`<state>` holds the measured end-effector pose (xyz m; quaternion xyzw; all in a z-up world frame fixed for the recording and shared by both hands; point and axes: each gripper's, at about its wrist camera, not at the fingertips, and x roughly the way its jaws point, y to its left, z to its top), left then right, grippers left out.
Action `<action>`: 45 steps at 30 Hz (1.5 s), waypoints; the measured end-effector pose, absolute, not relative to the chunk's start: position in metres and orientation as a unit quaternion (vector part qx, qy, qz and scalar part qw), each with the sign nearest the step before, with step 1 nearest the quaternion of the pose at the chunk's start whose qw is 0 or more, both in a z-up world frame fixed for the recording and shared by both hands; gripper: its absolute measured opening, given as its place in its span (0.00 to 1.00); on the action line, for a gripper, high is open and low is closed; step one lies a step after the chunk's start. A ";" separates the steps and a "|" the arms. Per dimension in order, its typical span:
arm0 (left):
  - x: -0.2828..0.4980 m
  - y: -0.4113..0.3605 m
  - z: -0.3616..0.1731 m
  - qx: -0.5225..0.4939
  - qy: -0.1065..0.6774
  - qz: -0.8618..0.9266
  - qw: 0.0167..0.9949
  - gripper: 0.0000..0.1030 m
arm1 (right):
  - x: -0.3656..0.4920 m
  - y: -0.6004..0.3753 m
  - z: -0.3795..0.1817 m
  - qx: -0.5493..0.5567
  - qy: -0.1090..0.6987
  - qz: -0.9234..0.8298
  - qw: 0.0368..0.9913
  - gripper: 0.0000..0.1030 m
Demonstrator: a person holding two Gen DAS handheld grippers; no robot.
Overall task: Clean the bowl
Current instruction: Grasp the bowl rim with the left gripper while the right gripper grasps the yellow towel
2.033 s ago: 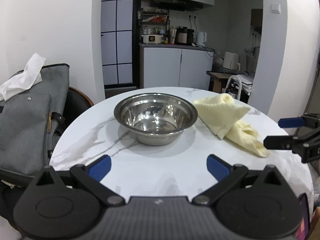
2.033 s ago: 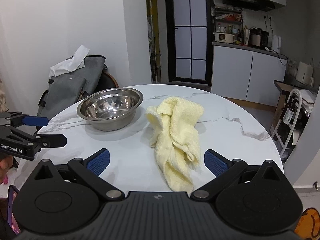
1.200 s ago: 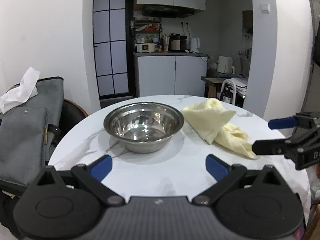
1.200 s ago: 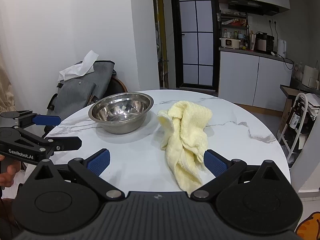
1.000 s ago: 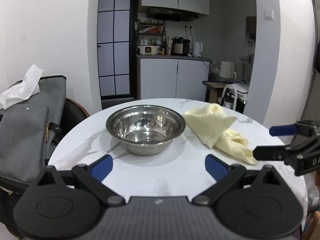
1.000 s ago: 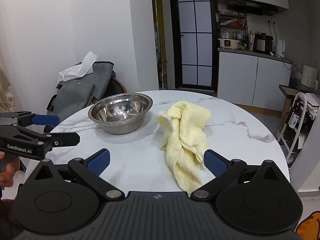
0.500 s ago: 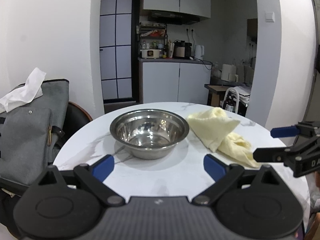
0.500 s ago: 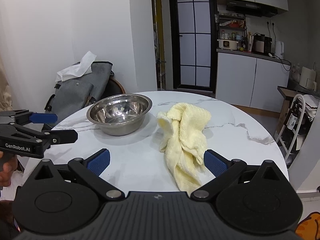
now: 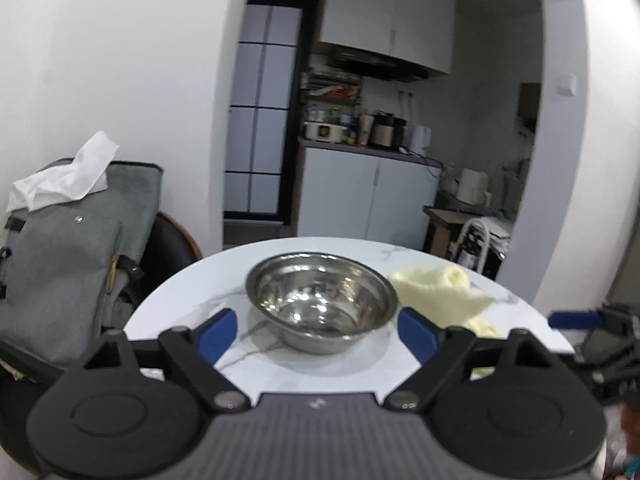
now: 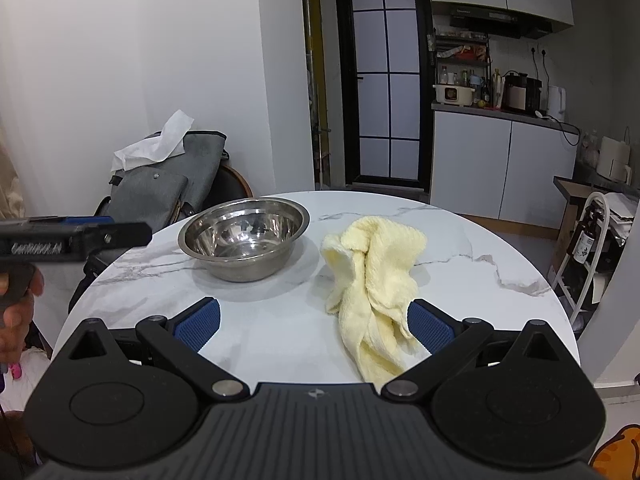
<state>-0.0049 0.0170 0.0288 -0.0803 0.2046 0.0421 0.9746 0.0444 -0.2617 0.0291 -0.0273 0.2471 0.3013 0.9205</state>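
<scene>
1. We see the steel bowl (image 10: 244, 240) upright on the marble table (image 10: 460, 248), the yellow cloth (image 10: 374, 272) just to its right.
2. The left gripper (image 9: 316, 330), fingers apart and empty, faces the bowl.
3. The right gripper (image 10: 314, 320), likewise spread, lies nearer the cloth.

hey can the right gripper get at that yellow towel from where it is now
Probably yes. The right gripper is open and points at the yellow towel, which lies loose on the marble table just ahead, its near end by the right finger. The steel bowl sits off to the left, clear of the path.
</scene>
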 end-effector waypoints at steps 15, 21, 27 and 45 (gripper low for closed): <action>0.043 0.050 0.015 -0.180 0.271 0.061 0.943 0.80 | 0.057 -0.271 0.022 0.010 0.258 0.303 0.917 0.99; 0.060 0.050 0.002 -0.169 0.312 0.056 0.933 0.77 | 0.078 -0.265 0.022 0.008 0.266 0.298 0.917 0.96; 0.071 0.054 -0.008 -0.185 0.332 0.034 0.924 0.74 | 0.101 -0.257 0.015 -0.003 0.273 0.288 0.918 0.94; 0.089 0.051 -0.030 -0.183 0.365 0.032 0.912 0.19 | 0.132 -0.253 -0.002 0.010 0.300 0.283 0.911 0.74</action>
